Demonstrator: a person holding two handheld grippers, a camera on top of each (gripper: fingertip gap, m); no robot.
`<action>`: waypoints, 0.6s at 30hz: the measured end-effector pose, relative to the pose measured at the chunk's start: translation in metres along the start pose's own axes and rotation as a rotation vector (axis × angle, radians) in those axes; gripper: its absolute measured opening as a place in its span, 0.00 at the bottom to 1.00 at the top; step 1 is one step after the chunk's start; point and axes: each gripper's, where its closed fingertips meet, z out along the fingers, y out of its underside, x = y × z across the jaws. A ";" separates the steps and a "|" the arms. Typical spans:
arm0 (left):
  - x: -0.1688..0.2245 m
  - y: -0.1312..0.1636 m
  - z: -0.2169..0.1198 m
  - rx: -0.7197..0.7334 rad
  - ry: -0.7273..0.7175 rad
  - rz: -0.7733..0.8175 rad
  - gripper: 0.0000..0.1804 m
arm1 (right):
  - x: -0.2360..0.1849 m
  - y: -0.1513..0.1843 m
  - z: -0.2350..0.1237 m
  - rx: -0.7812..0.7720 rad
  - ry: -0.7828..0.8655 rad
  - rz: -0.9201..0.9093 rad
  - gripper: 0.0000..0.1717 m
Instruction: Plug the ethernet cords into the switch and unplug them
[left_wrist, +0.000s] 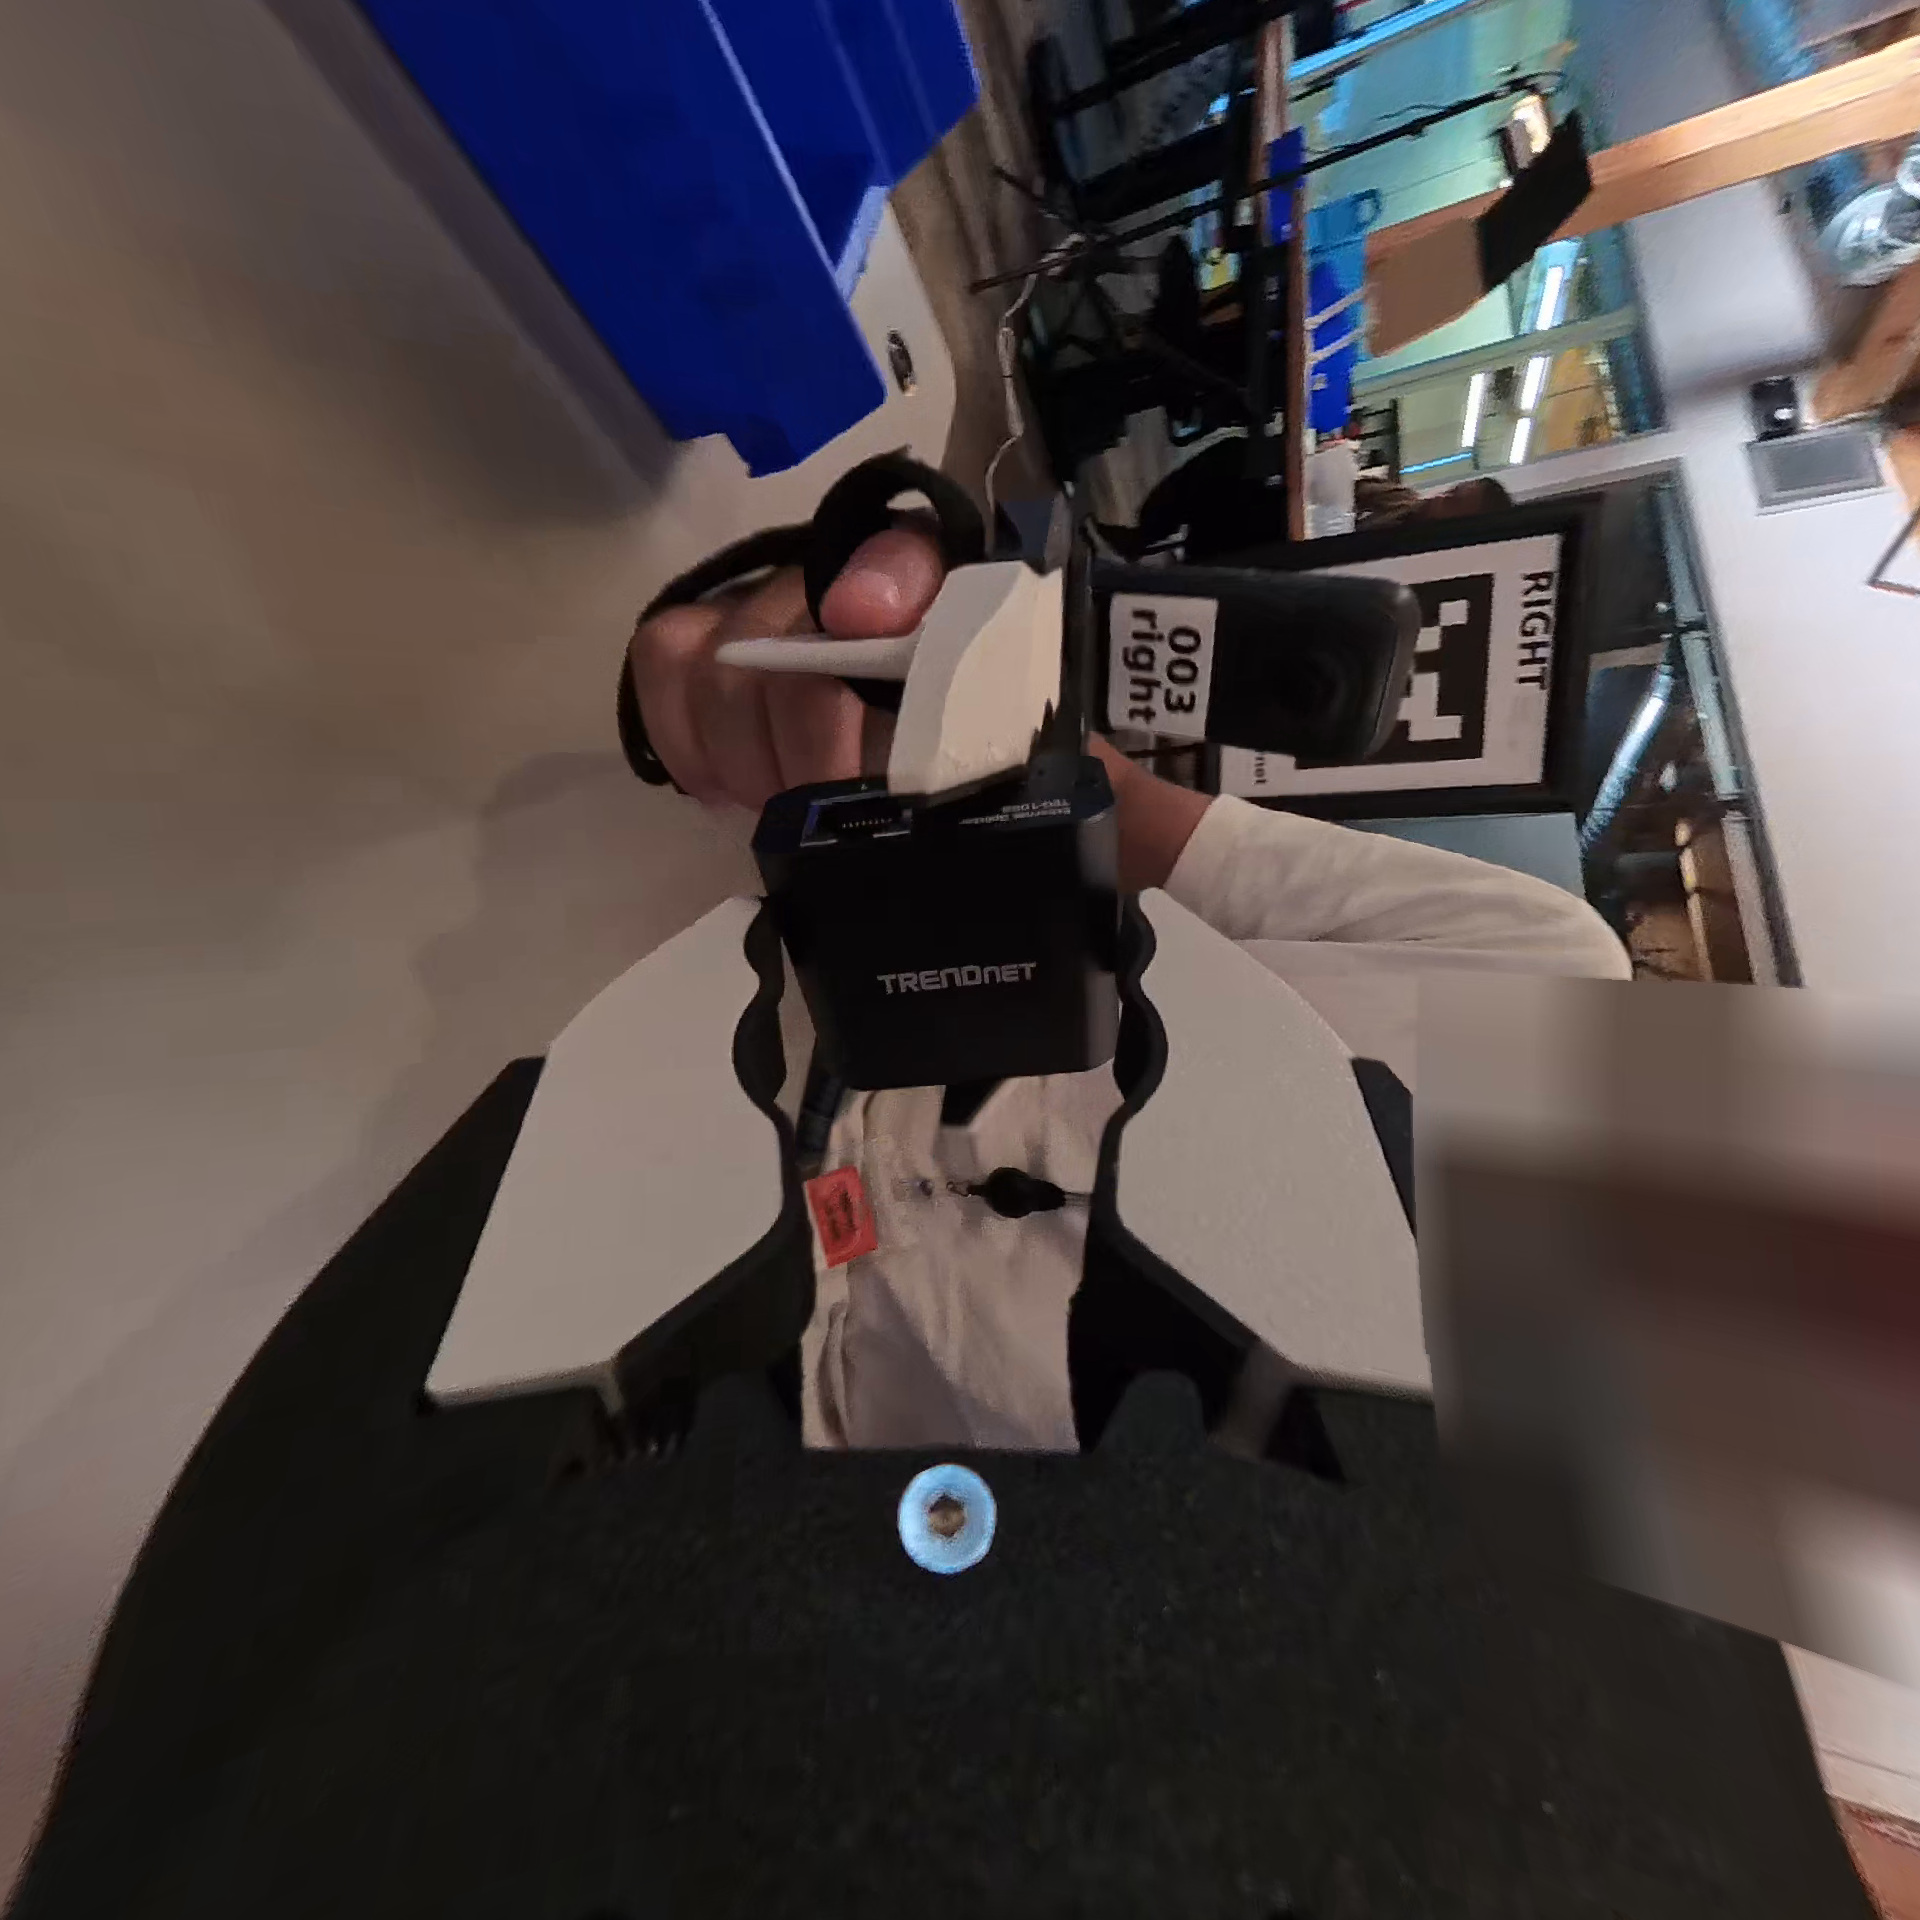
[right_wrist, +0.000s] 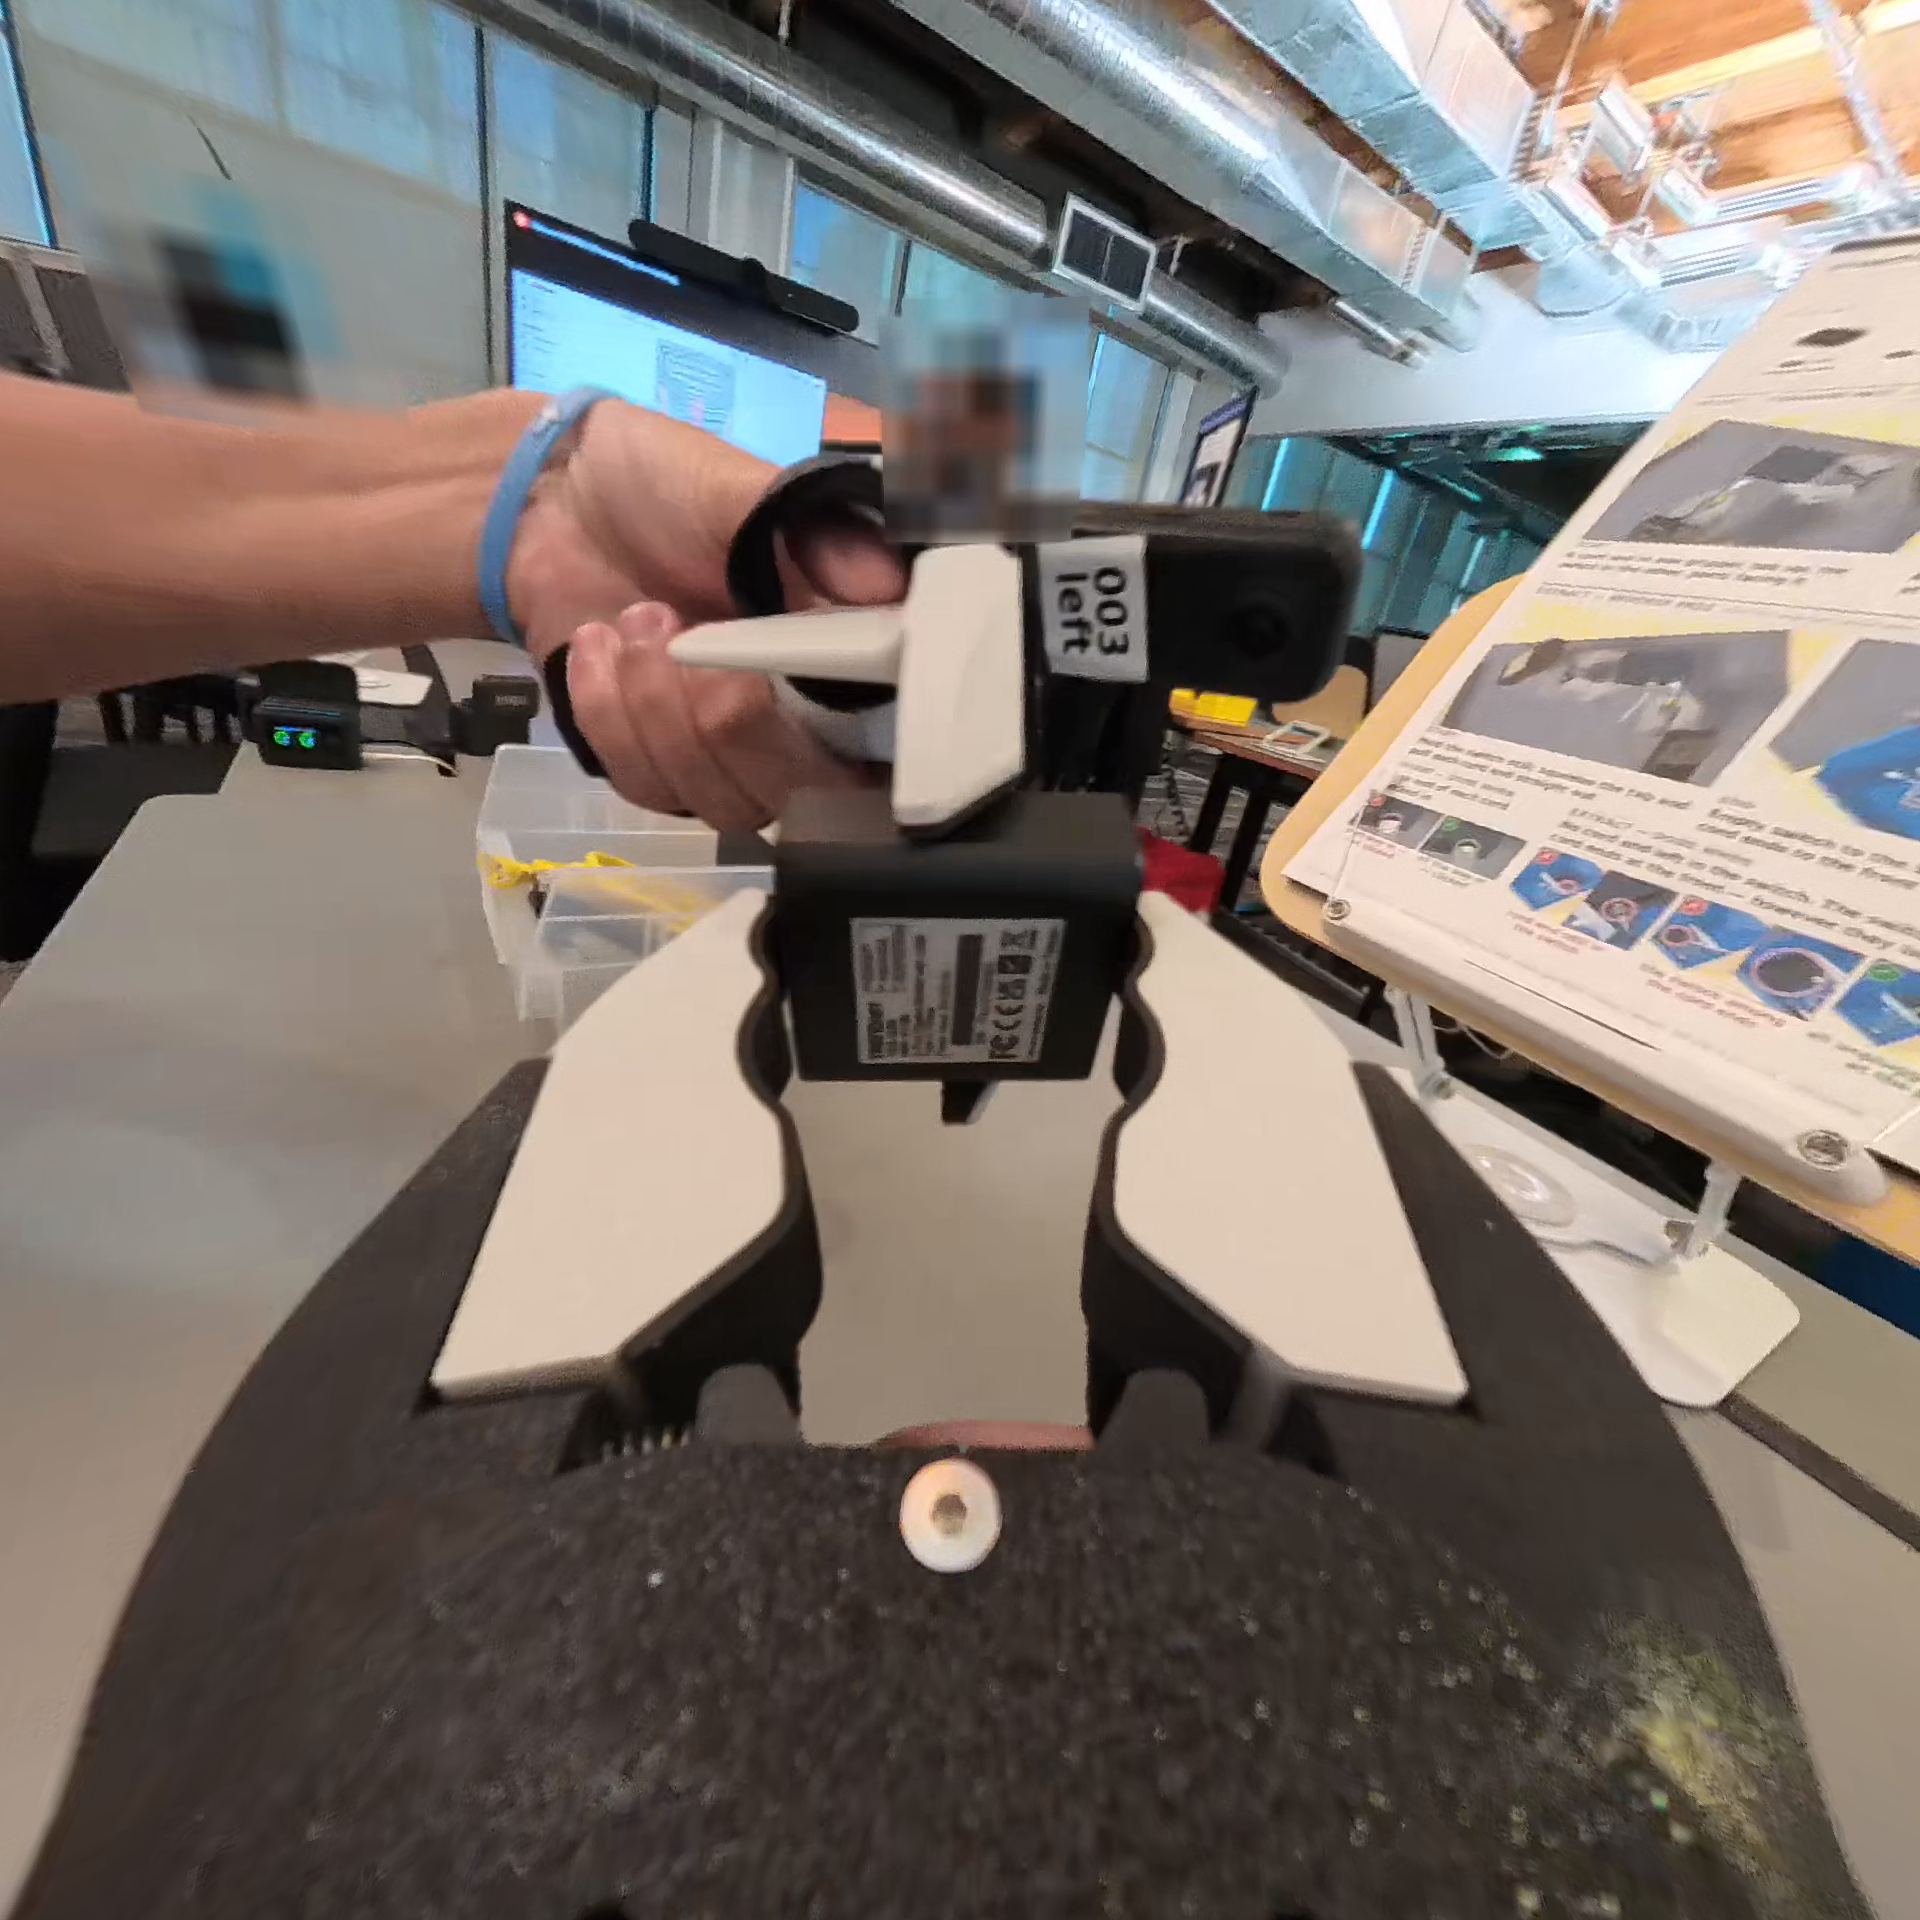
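Right now your left gripper (left_wrist: 948, 935) is clamped on the black switch (left_wrist: 951, 997), its dark pads (left_wrist: 764, 987) pressed to the box's two side edges and the logo face turned toward the camera. An open port (left_wrist: 857, 821) shows on the switch's far end, and a dark cord (left_wrist: 816, 1117) with an orange tag (left_wrist: 836, 1216) hangs by its near edge. From the opposite side, your right gripper (right_wrist: 951, 935) closes on the same box, pads snug against both sides, with the labelled underside facing that camera. So the switch is held up in the air between the two tools, above the grey table (right_wrist: 208, 1039). Each gripper's white finger overlaps the switch's far end in the other's view. Your left hand (right_wrist: 644, 623), with a blue wristband (right_wrist: 514, 520), wraps that tool's handle. Farther out, a clear plastic box (right_wrist: 561, 810) with yellow pieces sits on the table, an illustrated sheet (right_wrist: 1662, 779) rests on a tilted board to the right, and a blue bin (left_wrist: 665, 208) stands beyond.
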 end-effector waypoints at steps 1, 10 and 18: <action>0.001 0.000 0.003 0.012 0.018 -0.002 0.34 | -0.002 0.000 -0.003 -0.004 -0.032 -0.003 0.34; -0.009 0.009 -0.010 0.121 -0.015 0.071 0.41 | -0.007 0.007 -0.007 -0.061 -0.130 0.150 0.34; -0.093 0.021 -0.043 0.398 -0.873 0.544 0.40 | 0.014 0.004 -0.008 0.025 -0.096 0.522 0.34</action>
